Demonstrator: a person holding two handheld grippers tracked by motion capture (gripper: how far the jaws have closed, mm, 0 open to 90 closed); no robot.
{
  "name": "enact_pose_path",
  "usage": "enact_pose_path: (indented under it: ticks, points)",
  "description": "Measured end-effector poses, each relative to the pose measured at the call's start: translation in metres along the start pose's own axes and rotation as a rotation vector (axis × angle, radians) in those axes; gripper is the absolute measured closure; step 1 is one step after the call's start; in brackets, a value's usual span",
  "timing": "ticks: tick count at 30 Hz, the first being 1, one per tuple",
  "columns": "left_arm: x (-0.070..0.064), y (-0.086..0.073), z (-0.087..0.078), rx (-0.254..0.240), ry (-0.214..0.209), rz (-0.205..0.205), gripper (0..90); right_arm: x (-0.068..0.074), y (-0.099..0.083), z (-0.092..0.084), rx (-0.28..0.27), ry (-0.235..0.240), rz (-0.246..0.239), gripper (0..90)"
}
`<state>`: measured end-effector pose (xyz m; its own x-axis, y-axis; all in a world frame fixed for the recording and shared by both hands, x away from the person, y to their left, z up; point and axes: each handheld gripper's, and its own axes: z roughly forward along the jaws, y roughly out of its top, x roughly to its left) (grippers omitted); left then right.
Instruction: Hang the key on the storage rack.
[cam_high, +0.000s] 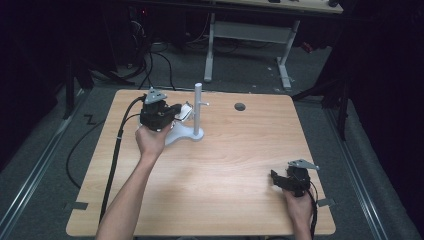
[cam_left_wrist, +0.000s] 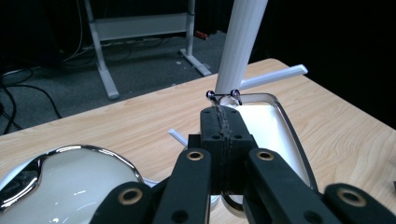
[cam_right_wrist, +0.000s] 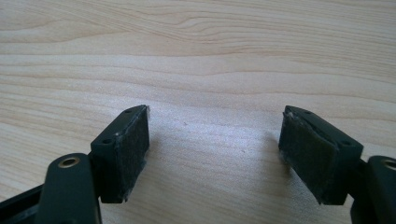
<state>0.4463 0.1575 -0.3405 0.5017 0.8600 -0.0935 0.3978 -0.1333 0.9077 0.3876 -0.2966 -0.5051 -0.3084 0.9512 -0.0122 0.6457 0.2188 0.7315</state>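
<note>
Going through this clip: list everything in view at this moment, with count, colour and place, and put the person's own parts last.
Table: one, light wood, centre; dark round hole near its far edge.
Stand: one, white upright post with short side pegs on a shiny white base, far left of the table.
Glasses: one pair, chrome-rimmed with pale lenses, pinched at the bridge, beside the post.
Desk frame: one, white legs, on the grey floor beyond the table.
Cables: several, black, on the floor at far left.
Left claw: black, shut on the glasses, at the stand.
Right claw: black, jaws wide apart over bare wood, near right corner.
Forearms: two, entering from the bottom edge.
</note>
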Motion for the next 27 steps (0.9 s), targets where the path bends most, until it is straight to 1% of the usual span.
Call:
enact_pose_path:
  ticks: [5,10,14,17,21,25,27]
  points:
    - [-0.002,-0.006,0.001,0.012,0.000,0.006,89.6,0.000,0.000,0.000,0.000,0.000,0.000,24.6]
    - [-0.004,-0.011,0.001,0.022,-0.002,0.004,89.6,0.000,0.000,0.000,0.000,0.000,0.001,24.6]
    - [-0.006,-0.018,0.002,0.036,-0.002,0.014,89.5,0.000,0.000,0.000,0.000,0.000,0.001,24.6]
    - [-0.007,-0.021,0.003,0.039,-0.005,0.012,89.5,0.000,0.000,0.000,0.000,0.000,0.001,24.6]
    - [-0.009,-0.028,0.006,0.056,-0.009,0.016,89.5,0.000,0.000,0.000,0.000,0.000,0.000,24.5]
    - [-0.010,-0.032,0.007,0.062,-0.005,0.019,89.4,0.000,0.000,0.000,0.001,-0.001,-0.001,24.4]
    - [-0.011,-0.036,0.008,0.067,0.004,0.024,89.3,0.000,0.000,0.000,0.001,0.000,0.000,24.4]
